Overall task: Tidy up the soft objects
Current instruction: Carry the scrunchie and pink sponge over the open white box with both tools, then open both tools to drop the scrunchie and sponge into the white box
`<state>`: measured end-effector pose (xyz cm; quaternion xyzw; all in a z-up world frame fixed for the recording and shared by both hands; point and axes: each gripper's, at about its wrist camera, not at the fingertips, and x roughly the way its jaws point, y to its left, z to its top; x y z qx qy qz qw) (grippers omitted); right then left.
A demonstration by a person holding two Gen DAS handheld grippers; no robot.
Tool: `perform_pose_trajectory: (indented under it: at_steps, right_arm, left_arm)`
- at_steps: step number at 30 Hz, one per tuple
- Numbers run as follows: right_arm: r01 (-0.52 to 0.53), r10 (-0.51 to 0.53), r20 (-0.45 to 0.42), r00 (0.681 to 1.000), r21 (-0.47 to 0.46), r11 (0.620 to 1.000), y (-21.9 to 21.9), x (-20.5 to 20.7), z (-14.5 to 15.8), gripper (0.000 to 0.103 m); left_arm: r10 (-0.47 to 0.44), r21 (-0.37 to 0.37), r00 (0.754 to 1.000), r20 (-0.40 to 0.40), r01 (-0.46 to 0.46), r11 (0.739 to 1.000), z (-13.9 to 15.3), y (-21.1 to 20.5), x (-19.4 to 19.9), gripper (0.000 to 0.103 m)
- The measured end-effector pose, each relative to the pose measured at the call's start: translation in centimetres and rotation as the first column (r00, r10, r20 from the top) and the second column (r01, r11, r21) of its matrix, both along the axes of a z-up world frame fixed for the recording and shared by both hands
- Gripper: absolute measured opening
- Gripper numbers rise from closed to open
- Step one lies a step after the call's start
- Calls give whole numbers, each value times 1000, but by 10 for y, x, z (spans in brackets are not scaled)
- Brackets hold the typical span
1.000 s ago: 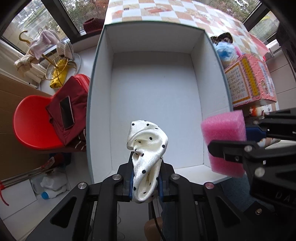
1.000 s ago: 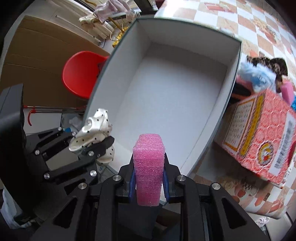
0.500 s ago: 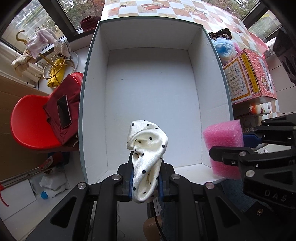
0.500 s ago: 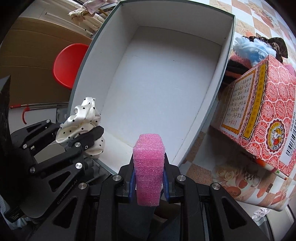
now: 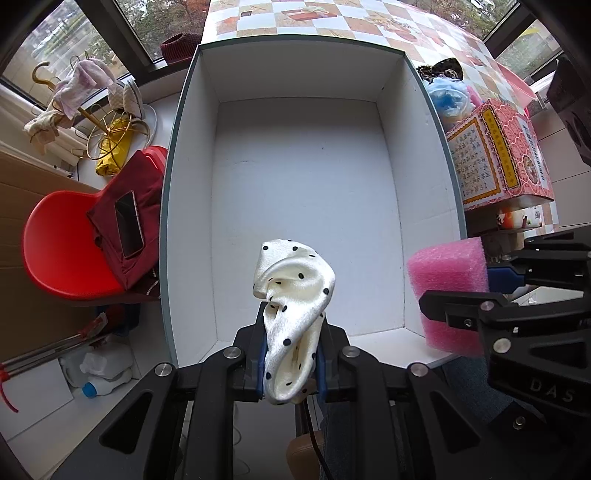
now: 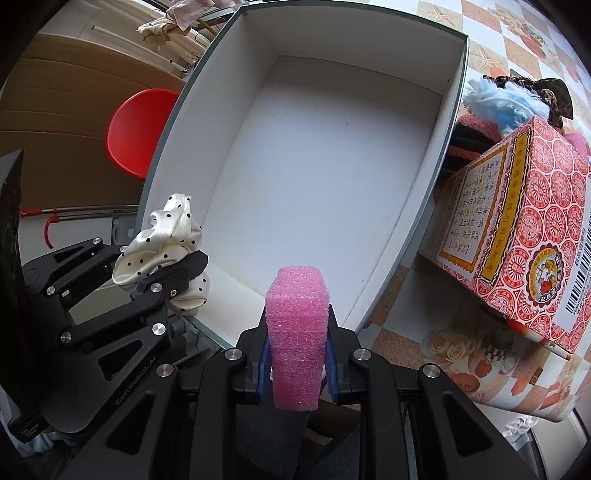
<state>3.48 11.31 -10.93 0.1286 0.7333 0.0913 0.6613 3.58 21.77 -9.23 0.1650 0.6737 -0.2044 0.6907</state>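
A cream satin scrunchie with black polka dots (image 5: 293, 317) is pinched between the blue-padded jaws of the left gripper (image 5: 291, 363), which are drawn in tight on the bunched fabric; most of the cloth bulges out above the fingertips. It hangs over the near end of a large open white cardboard box with a grey-green rim (image 5: 436, 122), just inside the near wall. From the right wrist view the same scrunchie (image 6: 166, 247) sits at the box's near left corner, gripped by the left gripper (image 6: 173, 273).

A pink foam sponge block (image 6: 297, 332) is clamped in the right gripper (image 6: 297, 363), its jaws closed onto the block's sides, with the foam standing up past the fingertips. It is held just outside the box's near right corner, over the near rim. In the left wrist view the block (image 5: 448, 291) shows at the box's right near corner, held by the right gripper (image 5: 491, 291).

Right of the box stands a red-and-white patterned carton with yellow-bordered text panels (image 6: 524, 236). Beyond that carton, against the box's right wall, lie a fluffy light-blue object (image 6: 498, 99) and a leopard-print fabric piece (image 6: 546, 92). The box rests on a checked orange-and-white tablecloth (image 5: 351, 18). Left of the box, down at floor level, is a red plastic chair (image 5: 55, 251) with a dark red cloth (image 5: 136, 206) and a phone (image 5: 129, 221) on it.
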Motion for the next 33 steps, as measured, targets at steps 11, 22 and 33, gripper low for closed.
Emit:
perform_pose_trajectory:
  at_steps: [11,22,33]
  right_arm:
    - [-5,5,9,1000,-9,1000,2,3,5,25]
    - [62,-62,67,996,-1,998,-15,15,19,25]
    - [242,-244,136,960,35,970,-51,63,40,25]
  left_arm:
    - [2,-1,1000,2,-2,1000,1,1,0,21]
    - [50,-51,998,34,-49,998,19,5,28,21]
    - [94,-83,992,87,-87,993,31,1,97,22]
